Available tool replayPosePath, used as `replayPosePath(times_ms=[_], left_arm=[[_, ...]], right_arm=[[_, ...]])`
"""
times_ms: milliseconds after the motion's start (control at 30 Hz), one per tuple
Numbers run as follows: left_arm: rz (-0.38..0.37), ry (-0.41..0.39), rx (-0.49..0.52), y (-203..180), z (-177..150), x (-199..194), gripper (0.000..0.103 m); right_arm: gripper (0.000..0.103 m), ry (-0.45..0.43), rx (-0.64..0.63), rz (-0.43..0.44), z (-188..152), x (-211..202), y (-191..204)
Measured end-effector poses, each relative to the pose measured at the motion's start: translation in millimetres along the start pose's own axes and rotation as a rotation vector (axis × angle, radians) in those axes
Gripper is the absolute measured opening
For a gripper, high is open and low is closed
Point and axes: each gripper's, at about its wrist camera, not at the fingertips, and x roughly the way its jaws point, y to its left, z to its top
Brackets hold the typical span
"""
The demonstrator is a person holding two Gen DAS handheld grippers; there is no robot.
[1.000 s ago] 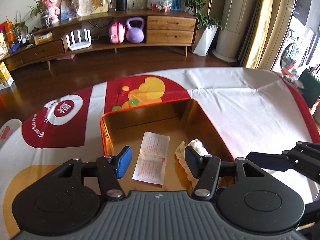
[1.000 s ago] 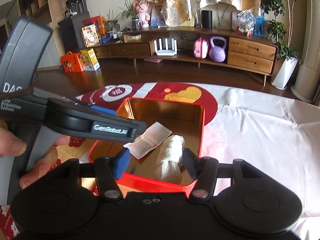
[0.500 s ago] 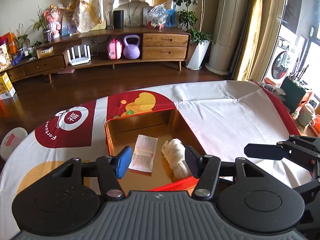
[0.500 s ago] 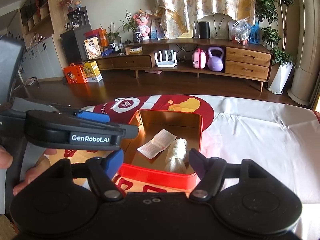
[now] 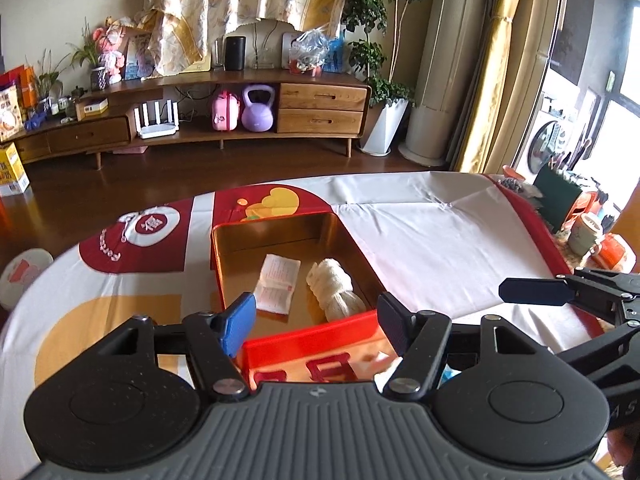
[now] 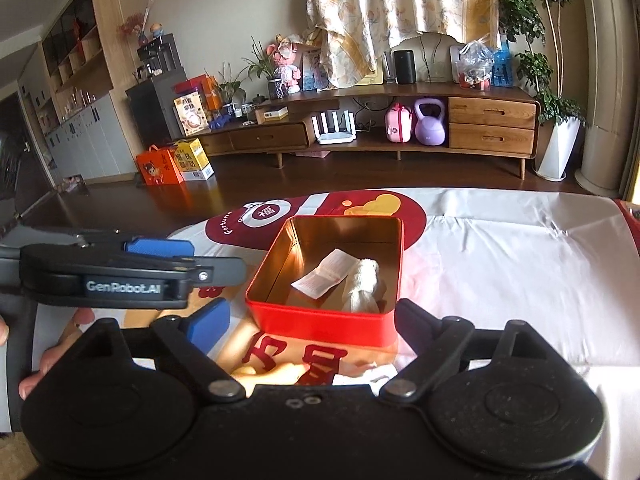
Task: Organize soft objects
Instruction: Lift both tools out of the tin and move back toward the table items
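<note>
Red tin (image 6: 320, 322) on cloth (image 6: 500, 264), at 12 o'clock from both grippers; white roll (image 6: 364, 286) lying inside on gilt floor, at 3 o'clock of leaflet (image 6: 326, 272), touching or just beside it. Left gripper (image 5: 316, 320) above near wall, jaws wide, holding nothing; right gripper (image 6: 316, 324) short of tin, jaws wide, empty. Roll judged light, soft, compressible, not fragile; likely to sag if taken by one end; best pinched across mid-length, with modest squeeze; leaflet thin, apt to slide.
</note>
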Motion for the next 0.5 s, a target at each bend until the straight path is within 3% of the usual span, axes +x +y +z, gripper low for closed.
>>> replayPosePath(times_ms=[167, 233, 500], left_arm=[[0.022, -0.058, 0.023, -8, -18, -23, 0.067], [0.026, -0.079, 0.026, -10, -25, -31, 0.074], [0.014, -0.110, -0.003, -12, -48, -55, 0.081]], right_arm=[[0.100, -0.043, 0.000, 0.009, -13, -18, 6], [0.100, -0.053, -0.003, 0.019, -18, -25, 9], [0.103, -0.081, -0.023, 0.036, -36, -46, 21]])
